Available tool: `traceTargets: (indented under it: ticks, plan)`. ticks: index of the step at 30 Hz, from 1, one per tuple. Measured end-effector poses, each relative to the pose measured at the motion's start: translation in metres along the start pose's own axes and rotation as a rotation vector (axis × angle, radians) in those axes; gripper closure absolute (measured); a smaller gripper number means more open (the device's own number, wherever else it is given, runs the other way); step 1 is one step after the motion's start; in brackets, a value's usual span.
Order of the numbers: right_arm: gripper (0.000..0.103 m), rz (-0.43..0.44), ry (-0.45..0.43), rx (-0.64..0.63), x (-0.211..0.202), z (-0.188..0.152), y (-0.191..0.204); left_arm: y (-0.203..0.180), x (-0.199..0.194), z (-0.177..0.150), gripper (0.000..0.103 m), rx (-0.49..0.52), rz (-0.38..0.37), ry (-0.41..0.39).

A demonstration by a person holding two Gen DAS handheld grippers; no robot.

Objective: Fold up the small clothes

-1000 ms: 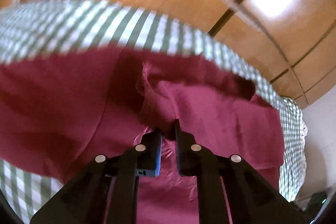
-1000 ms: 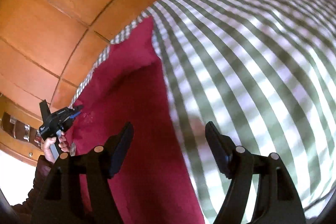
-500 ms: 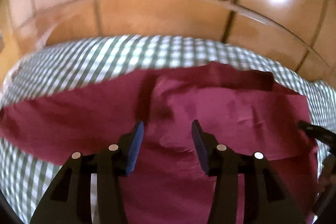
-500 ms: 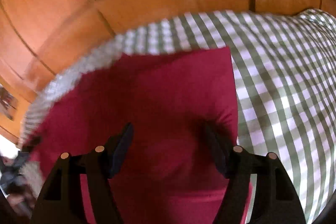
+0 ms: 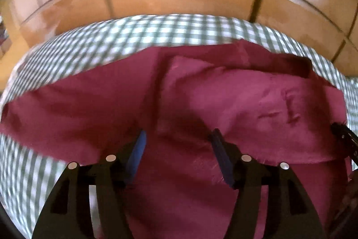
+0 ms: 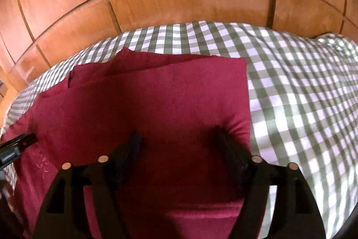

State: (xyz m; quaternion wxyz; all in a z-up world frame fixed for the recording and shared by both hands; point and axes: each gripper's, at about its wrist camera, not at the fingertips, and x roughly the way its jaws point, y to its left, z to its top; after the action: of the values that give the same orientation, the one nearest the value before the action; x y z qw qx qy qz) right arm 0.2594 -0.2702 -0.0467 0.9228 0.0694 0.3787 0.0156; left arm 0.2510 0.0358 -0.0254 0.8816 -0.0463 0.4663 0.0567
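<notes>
Let go of the maroon cloth, left gripper just opened; right gripper swung over it, opening wider.

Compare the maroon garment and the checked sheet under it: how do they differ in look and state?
The maroon garment is one plain dark red; the checked sheet has green and white squares. The garment is folded over itself in layers, with layered edges at its far side; the sheet lies spread in one layer, as far as can be seen. The garment lies on top; the sheet reaches beyond it on the far, left and right sides. Both are soft cloth with slight wrinkles.
</notes>
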Motion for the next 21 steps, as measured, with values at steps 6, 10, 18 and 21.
traceTargets:
  ticks: [6,10,18,21]
  plan:
    - [0.011,0.054,-0.039,0.000,-0.048,-0.036,0.024,0.048,-0.040,-0.037,0.043,-0.122,-0.024,-0.053]
    - [0.010,0.078,0.020,-0.030,-0.060,-0.073,0.044,0.099,-0.053,-0.055,0.043,-0.267,-0.033,-0.057]
    - [0.006,0.024,0.050,-0.072,-0.063,-0.115,0.058,0.220,-0.061,-0.078,0.043,-0.577,-0.014,-0.054]
    - [0.002,0.006,0.062,-0.093,-0.058,-0.117,0.062,0.262,-0.065,-0.080,0.043,-0.671,0.012,-0.076]
